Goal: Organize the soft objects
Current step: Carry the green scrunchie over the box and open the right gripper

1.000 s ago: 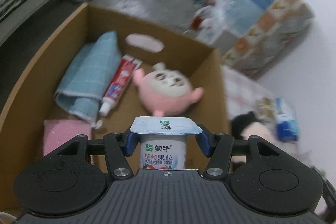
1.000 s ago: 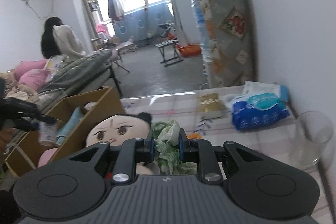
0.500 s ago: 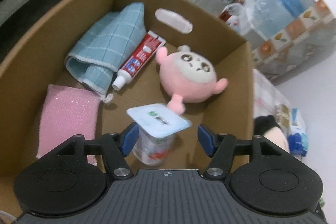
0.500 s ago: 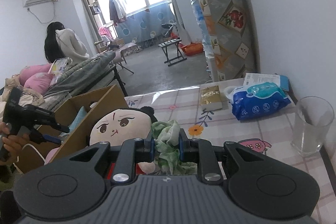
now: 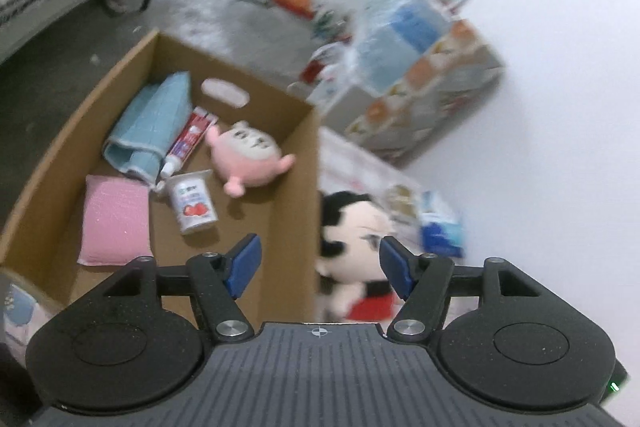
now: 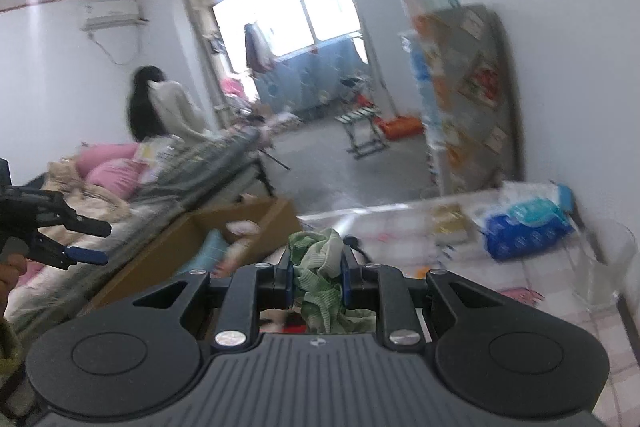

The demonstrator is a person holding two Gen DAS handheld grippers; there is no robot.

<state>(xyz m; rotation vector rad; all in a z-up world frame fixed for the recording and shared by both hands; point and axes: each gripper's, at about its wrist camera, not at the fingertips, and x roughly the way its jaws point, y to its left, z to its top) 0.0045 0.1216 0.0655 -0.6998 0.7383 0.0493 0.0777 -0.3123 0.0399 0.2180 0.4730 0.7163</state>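
soft things lie in the cardboard box [image 5: 48, 167]. from the left wrist view, going left to right: a pink sponge [image 5: 114, 223] by the near left wall, a blue towel [image 5: 150, 123] along the far left, a toothpaste tube [image 5: 186, 141] just beside it, a yogurt cup [image 5: 192, 201] on its side in the middle, and a pink plush [image 5: 248, 155] near the right wall. bare cardboard floor shows in the near right part of the box. the left gripper [image 5: 318, 265] hangs above the box's right rim with its fingers wide apart and nothing between them. right of that rim a black-haired doll [image 5: 356, 239] lies on the table, and past it a blue wipes pack [image 5: 442, 227].

the right wrist view shows what the other cannot: the right gripper [image 6: 318, 281] pinched tight on a green cloth [image 6: 318, 267], held up above the table. it also catches the left gripper [image 6: 86, 243] from the side.
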